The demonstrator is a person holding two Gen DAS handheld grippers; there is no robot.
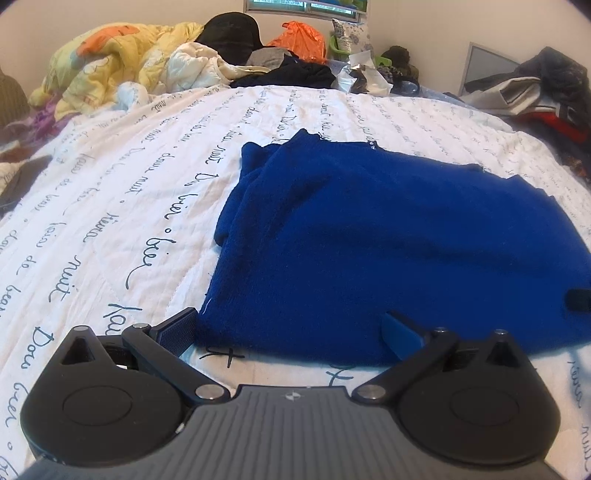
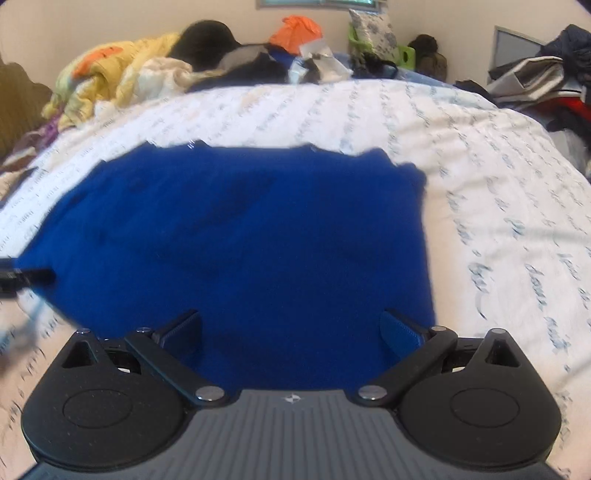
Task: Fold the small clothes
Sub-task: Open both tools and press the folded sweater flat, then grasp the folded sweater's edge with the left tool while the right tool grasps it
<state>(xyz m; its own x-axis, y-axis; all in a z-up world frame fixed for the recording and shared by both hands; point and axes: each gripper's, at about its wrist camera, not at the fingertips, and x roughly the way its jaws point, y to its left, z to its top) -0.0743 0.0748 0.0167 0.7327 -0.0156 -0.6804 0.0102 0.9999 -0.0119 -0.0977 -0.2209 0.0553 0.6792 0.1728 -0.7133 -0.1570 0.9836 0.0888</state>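
- Left wrist view: left gripper [image 1: 290, 328] low over a white quilt [image 1: 122, 206] printed with dark handwriting, jaws spread wide, nothing between them.
- Left fingertip [image 1: 177, 328] at the 7 o'clock corner of a blue garment [image 1: 369, 240], just beside its near hem; whether touching, cannot tell.
- Right fingertip [image 1: 400, 334] over the near edge of the same blue cloth, at about 6 o'clock of the piece.
- Blue garment lying flat on the quilt, filling the centre and 3 o'clock part of this view, with doubled layers along its 9 o'clock edge.
- Dark tip of the other tool [image 1: 578, 300] poking in at 3 o'clock, over the cloth.
- Right wrist view, somewhat blurred: right gripper [image 2: 291, 328] likewise released and wide, both fingertips [image 2: 183, 330] over the near part of the blue garment [image 2: 240, 240], nothing pinched.
- Cloth spread across the centre of this view, right-hand edge running from 1 o'clock down to 5 o'clock, white quilt [image 2: 498, 184] bare beyond it.
- Black tip of the left tool [image 2: 26, 277] entering at 9 o'clock, by the cloth's left corner.
- At 12 o'clock, along the far side of the bed: a yellow and orange blanket [image 1: 110, 62], a black hat [image 1: 231, 35], an orange bag [image 1: 303, 40] and dark clothes [image 1: 295, 75].
- At 2 o'clock: a heap of folded clothing [image 1: 535, 92] against the wall.
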